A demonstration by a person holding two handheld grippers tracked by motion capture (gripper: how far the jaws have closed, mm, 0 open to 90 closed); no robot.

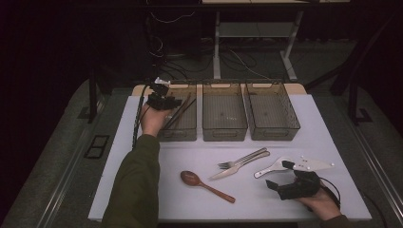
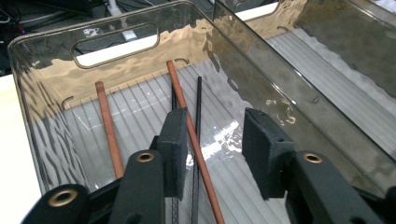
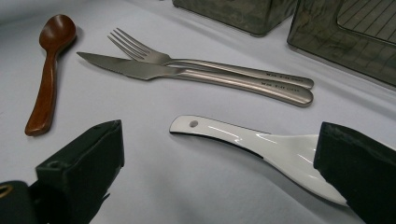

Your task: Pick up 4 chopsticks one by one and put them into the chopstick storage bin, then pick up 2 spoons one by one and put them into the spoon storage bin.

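Observation:
My left gripper [image 1: 160, 100] hovers over the left smoky bin [image 1: 177, 137], jaws open. Several brown and black chopsticks [image 1: 179, 114] lie inside it. In the left gripper view a brown chopstick [image 2: 184, 105] runs between the open jaws of the gripper [image 2: 212, 147], and a black one [image 2: 198, 112] lies beside it. My right gripper [image 1: 279, 175] rests low at the front right, open. Its jaws straddle a white spoon [image 3: 261, 142], without touching it. A steel fork [image 3: 224, 67], a steel knife [image 3: 187, 74] and a wooden spoon [image 3: 46, 93] lie beyond.
Middle bin [image 1: 224, 137] and right bin [image 1: 274, 136] stand in a row at the back. A white knife-like piece [image 1: 311, 165] lies right of the white spoon [image 1: 272, 167]. The white mat [image 1: 142, 190] ends close to the front edge.

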